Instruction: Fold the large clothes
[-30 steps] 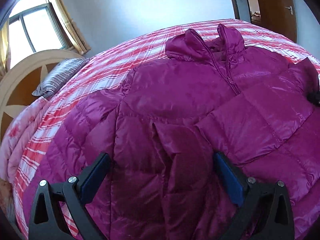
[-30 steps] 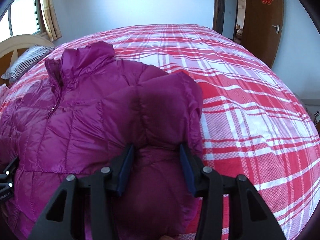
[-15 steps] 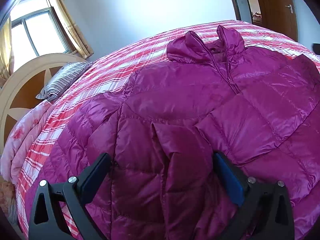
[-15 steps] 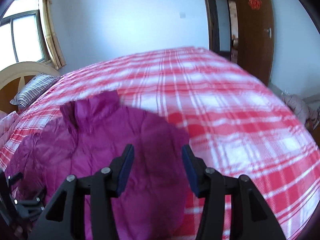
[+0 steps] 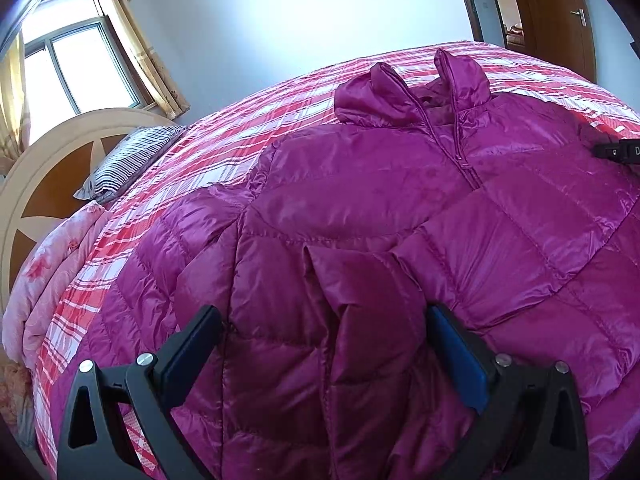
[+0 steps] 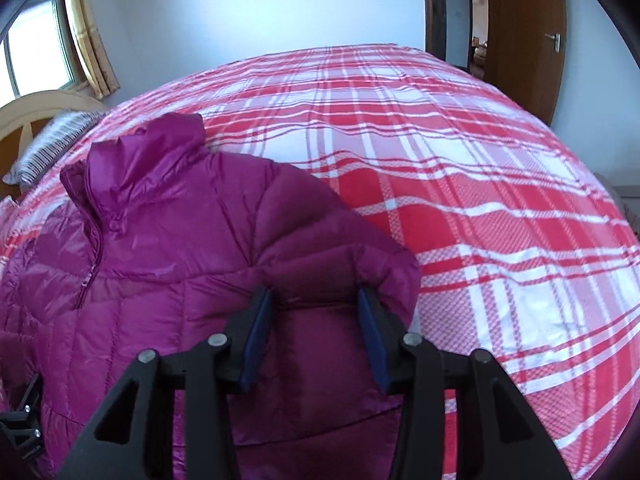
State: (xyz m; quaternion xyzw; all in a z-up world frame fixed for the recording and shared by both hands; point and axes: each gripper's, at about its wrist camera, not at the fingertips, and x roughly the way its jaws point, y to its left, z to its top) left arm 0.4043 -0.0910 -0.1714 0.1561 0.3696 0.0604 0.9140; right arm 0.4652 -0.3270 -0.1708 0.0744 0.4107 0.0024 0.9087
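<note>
Jacket [image 5: 380, 208], purple and quilted, lies front up on the bed [image 5: 248, 120] with red and white checked cover, collar toward the far wall. In the left wrist view the left tongs [image 5: 324, 344] stand spread wide over the near part of the jacket, where one sleeve [image 5: 360, 320] is folded across the front; the pads do not press the cloth. A striped pillow [image 5: 128, 164] lies by the headboard [image 5: 44, 168] at the left.

In the right wrist view the right tongs [image 6: 314, 332] have just been closing a little, with the other sleeve [image 6: 344, 272] of the jacket between them. I cannot tell if the pads pinch it. The open checked cover spreads to the right, a wooden door [image 6: 524, 28] behind.
</note>
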